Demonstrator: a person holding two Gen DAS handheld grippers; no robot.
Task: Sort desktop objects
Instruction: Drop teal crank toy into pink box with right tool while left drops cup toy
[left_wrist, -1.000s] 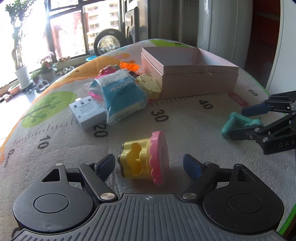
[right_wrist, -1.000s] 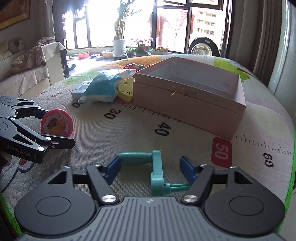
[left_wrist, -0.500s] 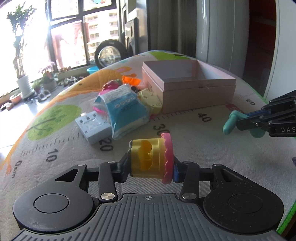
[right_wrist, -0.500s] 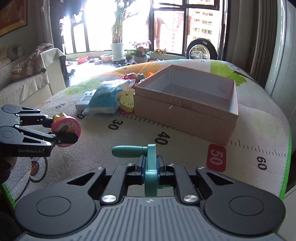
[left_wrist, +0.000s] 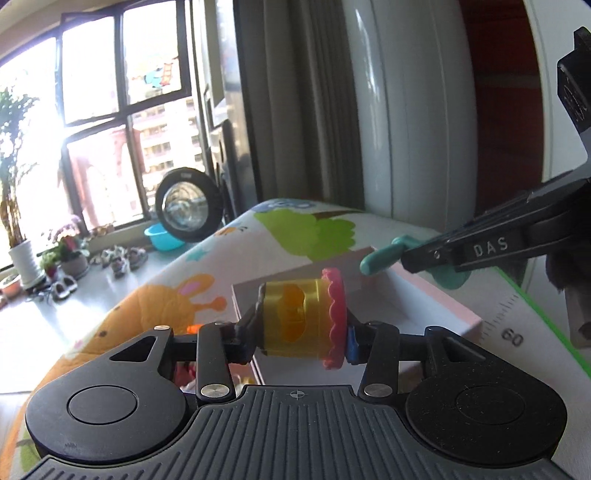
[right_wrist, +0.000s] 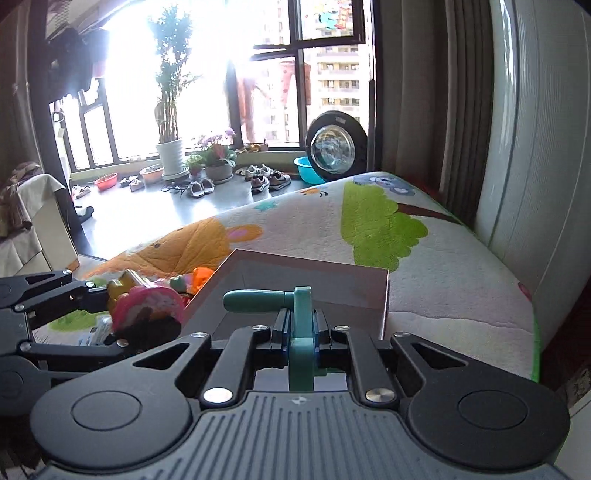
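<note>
Yellow plastic, pink scalloped rim: one toy (left_wrist: 303, 323), clamped end to end in the left claw (left_wrist: 301, 332). A second ago it lay on the mat between spread fingers; half a second ago it was pinched just above the mat; now it is carried up and forward, hanging at the near left corner of the pink box (left_wrist: 469, 321).

Teal plastic: one crank-handled piece (right_wrist: 301, 332), clenched flat between the right claw (right_wrist: 301, 336) fingers, handle pointing left. A second ago it lay on the mat with the claw spread around it; now it is held over the open box (right_wrist: 384, 295).

Mat (right_wrist: 424, 266), printed with animals and a ruler: the remaining heap of toys (right_wrist: 195, 278) lies left of the box, untouched.

Assessment: both pickups done and both items brought to the box at once; the drop into it looks next. The teal piece appears further in than the toy.
</note>
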